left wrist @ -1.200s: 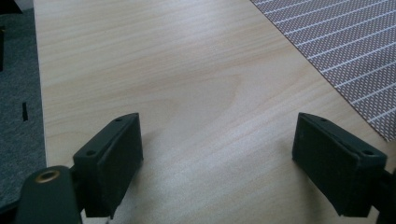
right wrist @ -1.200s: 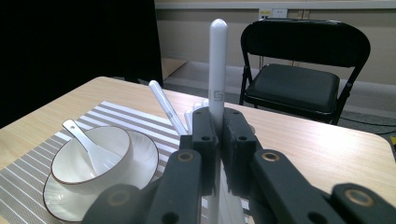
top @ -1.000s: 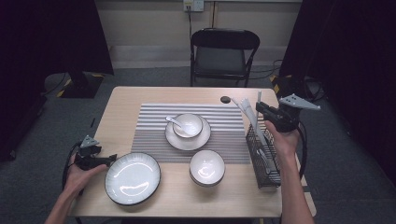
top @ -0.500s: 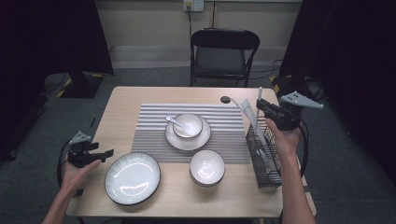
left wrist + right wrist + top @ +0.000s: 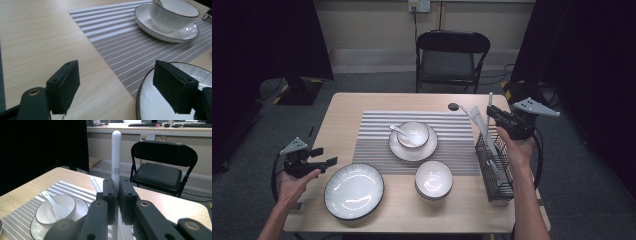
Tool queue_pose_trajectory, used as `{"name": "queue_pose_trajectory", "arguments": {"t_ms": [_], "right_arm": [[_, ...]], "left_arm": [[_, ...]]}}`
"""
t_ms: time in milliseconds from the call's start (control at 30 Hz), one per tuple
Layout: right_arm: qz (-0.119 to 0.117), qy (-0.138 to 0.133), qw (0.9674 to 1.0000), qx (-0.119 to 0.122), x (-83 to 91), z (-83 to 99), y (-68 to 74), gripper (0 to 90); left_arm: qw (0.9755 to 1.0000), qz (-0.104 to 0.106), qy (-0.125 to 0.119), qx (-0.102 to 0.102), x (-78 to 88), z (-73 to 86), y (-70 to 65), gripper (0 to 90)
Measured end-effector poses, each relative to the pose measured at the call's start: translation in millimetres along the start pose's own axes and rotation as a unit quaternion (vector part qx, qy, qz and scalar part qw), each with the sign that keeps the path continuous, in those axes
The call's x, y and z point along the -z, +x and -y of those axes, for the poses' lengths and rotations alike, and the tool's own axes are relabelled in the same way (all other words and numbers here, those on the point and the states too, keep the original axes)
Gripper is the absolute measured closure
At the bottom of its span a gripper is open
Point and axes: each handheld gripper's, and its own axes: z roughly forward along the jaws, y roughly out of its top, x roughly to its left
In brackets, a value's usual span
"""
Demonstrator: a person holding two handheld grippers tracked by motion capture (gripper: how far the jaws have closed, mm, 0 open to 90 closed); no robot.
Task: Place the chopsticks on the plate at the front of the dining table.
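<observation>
Meanwhile the left gripper [image 5: 328, 161], fingers wide and empty, has risen beside the plate [image 5: 354, 191]; right gripper [image 5: 490, 111] still clamps the chopstick [image 5: 116, 157].

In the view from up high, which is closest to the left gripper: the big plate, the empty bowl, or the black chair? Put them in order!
From the left gripper:
1. Big plate, right beside it at the table's near edge.
2. Empty bowl, farther right, past the plate.
3. Black chair, behind the table's far side.

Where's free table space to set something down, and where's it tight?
Free: bare wood left of the striped mat, beyond the large plate, and the far edge near the small dark disc. Tight: between small bowl and wire rack.
</observation>
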Motion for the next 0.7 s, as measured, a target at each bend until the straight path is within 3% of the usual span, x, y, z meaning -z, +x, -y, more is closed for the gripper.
{"name": "queue_pose_trajectory", "arguments": {"t_ms": [167,333,700], "right_arm": [[-0.002,-0.005,1.0000,0.007,2.0,-6.2,3.9,85.2],[-0.002,-0.009,0.9999,0.013,3.2,-11.2,8.3,85.1],[-0.003,-0.012,0.9997,0.023,5.6,-19.8,11.8,85.2]], "left_arm": [[0.9994,0.025,-0.004,-0.023,1.1,-7.8,-10.9,22.8],[0.9982,0.051,-0.018,-0.027,0.6,-12.5,-18.9,22.2],[0.9959,0.074,-0.023,-0.047,-1.3,-24.0,-31.1,24.6]]}}
